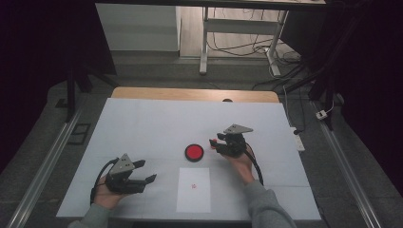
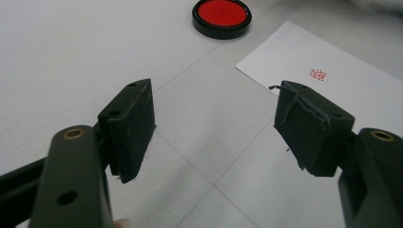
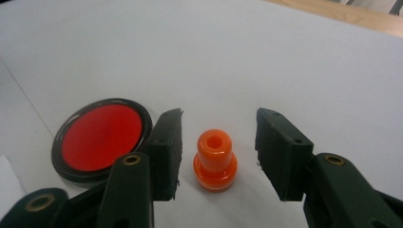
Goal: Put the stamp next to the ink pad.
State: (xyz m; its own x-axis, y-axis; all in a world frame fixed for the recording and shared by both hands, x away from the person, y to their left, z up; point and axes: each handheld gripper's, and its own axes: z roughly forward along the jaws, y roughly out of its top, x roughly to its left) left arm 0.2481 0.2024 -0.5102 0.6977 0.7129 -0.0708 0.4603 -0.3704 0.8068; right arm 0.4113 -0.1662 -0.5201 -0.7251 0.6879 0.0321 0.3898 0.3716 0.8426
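A round red ink pad [image 1: 194, 152] in a black case lies mid-table; it also appears as the ink pad [image 2: 221, 15] and the ink pad [image 3: 100, 137]. An orange stamp [image 3: 215, 160] stands upright on the white cover between the jaws of my right gripper [image 3: 217, 152], which is open around it without touching; from above, the stamp [image 1: 213, 142] peeks out left of the right gripper [image 1: 219, 144]. A white paper sheet [image 1: 193, 189] carries a small red stamp mark [image 2: 318, 74]. My left gripper [image 1: 145, 172] hovers open and empty at the lower left, also seen as the left gripper [image 2: 214, 123].
The white table cover [image 1: 157, 123] has a wooden table edge [image 1: 190, 93] showing at the far side. Beyond it stand a desk frame [image 1: 237, 38] and floor cables. Metal rails [image 1: 45, 161] run along both sides.
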